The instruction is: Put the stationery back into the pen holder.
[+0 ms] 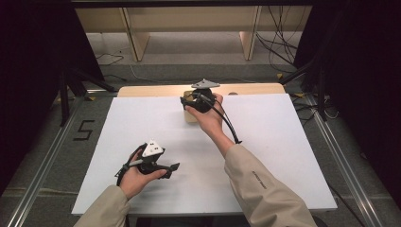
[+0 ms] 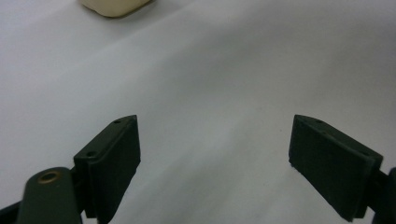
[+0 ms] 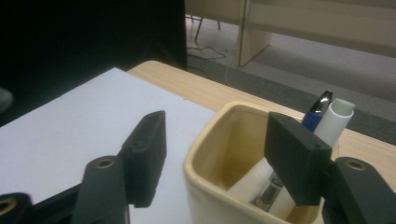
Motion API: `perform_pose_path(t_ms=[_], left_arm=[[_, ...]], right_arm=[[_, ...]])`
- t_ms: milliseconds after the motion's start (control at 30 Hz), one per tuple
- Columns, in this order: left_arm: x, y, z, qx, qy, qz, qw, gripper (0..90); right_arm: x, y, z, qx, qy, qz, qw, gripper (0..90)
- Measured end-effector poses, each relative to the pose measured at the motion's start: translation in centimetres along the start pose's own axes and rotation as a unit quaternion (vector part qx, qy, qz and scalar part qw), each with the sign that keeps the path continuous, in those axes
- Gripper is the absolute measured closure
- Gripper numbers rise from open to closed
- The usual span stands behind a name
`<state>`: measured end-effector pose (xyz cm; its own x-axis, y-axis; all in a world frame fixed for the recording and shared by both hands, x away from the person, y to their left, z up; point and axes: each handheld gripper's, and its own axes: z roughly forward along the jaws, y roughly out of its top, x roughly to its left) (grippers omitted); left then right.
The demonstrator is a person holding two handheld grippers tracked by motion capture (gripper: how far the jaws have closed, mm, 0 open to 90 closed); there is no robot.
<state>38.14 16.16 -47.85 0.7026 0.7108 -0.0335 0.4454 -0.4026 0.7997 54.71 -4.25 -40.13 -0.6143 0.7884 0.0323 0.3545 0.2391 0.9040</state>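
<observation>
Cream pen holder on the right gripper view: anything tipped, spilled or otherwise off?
Nothing stands out. The cream square ceramic pen holder stands upright at the white sheet's far edge. The white marker and the blue pen lean inside it. The right gripper stands open over its rim, gripping nothing.

At 12 o'clock on the sheet [image 1: 265, 156] stands the holder [image 3: 219, 186], 2 pens [image 3: 334, 123] in it; the right gripper [image 3: 215, 158] straddles its wall; the left gripper [image 1: 174, 166] hovers at 7 o'clock.
</observation>
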Motion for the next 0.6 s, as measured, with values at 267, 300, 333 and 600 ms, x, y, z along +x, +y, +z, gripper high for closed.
perform_pose_path(t_ms=[267,300,333,600], left_arm=[[0.0,-0.1,0.0,0.0,0.0,-0.002,1.0,16.4],[0.0,-0.1,0.0,0.0,0.0,-0.002,1.0,16.4],[0.0,-0.1,0.0,0.001,0.001,-0.002,1.0,16.3],[0.0,-0.1,0.0,0.001,0.001,-0.001,1.0,16.3]], right_arm=[[0.2,-0.8,-2.1,0.014,0.025,-0.002,0.9996,33.2],[0.2,-0.9,-2.4,0.016,0.027,-0.003,0.9995,32.4],[0.2,-0.9,-2.5,0.017,0.028,-0.005,0.9995,31.7],[-0.2,-1.9,-4.2,0.036,0.034,-0.007,0.9987,29.1]])
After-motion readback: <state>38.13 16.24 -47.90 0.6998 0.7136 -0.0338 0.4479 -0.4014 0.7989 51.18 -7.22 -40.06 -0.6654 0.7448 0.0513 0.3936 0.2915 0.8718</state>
